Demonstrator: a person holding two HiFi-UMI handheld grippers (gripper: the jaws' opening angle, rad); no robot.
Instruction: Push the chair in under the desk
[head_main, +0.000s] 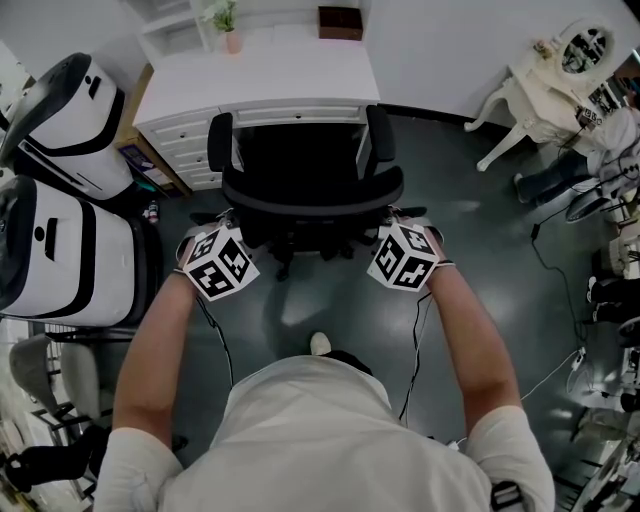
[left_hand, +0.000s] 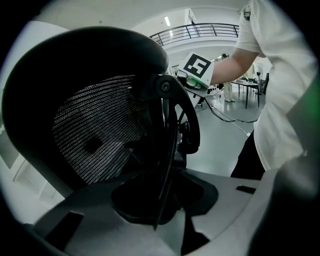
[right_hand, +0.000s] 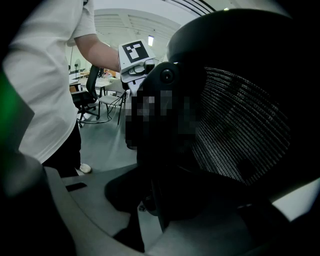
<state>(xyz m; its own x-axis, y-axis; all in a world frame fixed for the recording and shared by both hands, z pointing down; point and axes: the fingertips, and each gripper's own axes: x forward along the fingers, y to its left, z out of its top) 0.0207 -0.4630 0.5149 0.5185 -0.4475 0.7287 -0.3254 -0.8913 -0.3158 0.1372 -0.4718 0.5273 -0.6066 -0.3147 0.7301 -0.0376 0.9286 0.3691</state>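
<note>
I have the left gripper (head_main: 222, 228) clamped on the left edge of the chair (head_main: 300, 150) backrest, and the right gripper (head_main: 402, 225) clamped on its right edge. In each gripper view the thin backrest rim sits pinched between narrowly set jaws. The chair stands at upper centre of the head view, facing the white surface (head_main: 270, 75), its armrest tips near the surface's front edge.

Black mesh-back chair (head_main: 310, 190) upright, facing white desk (head_main: 260, 80), seat front at desk edge.
</note>
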